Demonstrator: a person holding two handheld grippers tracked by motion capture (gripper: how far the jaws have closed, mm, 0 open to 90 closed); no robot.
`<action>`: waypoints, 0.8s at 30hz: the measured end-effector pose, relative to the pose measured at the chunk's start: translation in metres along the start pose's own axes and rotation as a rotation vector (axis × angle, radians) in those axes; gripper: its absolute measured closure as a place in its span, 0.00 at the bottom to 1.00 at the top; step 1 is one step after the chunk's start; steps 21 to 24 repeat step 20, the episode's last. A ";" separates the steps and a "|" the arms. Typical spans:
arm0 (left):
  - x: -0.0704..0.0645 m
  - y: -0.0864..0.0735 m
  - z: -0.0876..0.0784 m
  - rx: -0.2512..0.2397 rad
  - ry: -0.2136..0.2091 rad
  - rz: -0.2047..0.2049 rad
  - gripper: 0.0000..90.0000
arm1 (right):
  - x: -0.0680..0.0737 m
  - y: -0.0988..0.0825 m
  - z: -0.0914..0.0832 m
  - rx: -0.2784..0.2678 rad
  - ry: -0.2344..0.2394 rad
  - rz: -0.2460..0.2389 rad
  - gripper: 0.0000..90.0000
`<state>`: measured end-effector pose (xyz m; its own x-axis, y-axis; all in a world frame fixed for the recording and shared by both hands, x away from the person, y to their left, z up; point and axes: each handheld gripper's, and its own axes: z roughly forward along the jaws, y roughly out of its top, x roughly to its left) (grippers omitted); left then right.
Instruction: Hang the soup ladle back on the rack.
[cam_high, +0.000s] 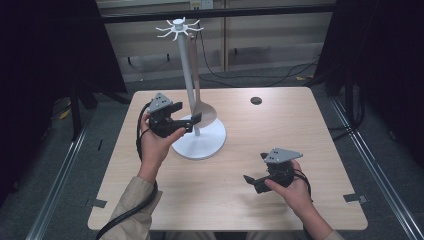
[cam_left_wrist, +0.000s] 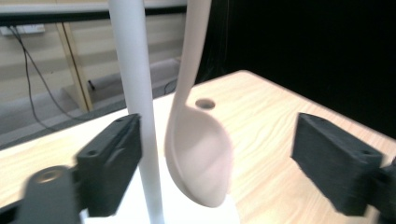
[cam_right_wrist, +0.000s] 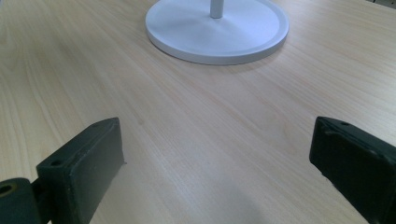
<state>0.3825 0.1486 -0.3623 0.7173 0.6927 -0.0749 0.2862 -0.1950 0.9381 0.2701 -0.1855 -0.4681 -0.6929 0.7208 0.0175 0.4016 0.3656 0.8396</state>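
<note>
The wooden spoon (cam_left_wrist: 198, 154) hangs from the white stand (cam_high: 186, 75), dangling between the left gripper (cam_high: 186, 121)'s spread fingers (cam_left_wrist: 112, 163), not gripped. Right gripper (cam_high: 252, 181) idles open over the table (cam_high: 300, 125). Pulling back sloppily could bump the spoon off its hook.

- A light wooden table (cam_high: 310, 150) with rounded corners fills the middle of the high view.
- A small dark round hole (cam_high: 256, 100) sits in the tabletop, upper right of centre.
- Black cables (cam_high: 260, 79) trail over the grey floor beyond the table's far edge.
- A black rail (cam_high: 220, 13) crosses the top of the frame.
- Metal floor tracks (cam_high: 372, 165) run down both sides.
- Dark curtains (cam_high: 385, 55) stand at both upper corners.
</note>
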 end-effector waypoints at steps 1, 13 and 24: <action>0.000 -0.002 -0.001 0.008 0.002 -0.002 0.10 | 0.000 0.000 0.000 -0.001 -0.002 -0.001 0.03; -0.008 -0.032 -0.014 0.043 -0.011 0.014 0.06 | 0.000 0.001 -0.002 -0.004 -0.006 -0.003 0.03; -0.012 -0.042 -0.014 0.063 -0.019 0.006 0.06 | 0.000 0.000 -0.002 -0.005 -0.004 0.000 0.03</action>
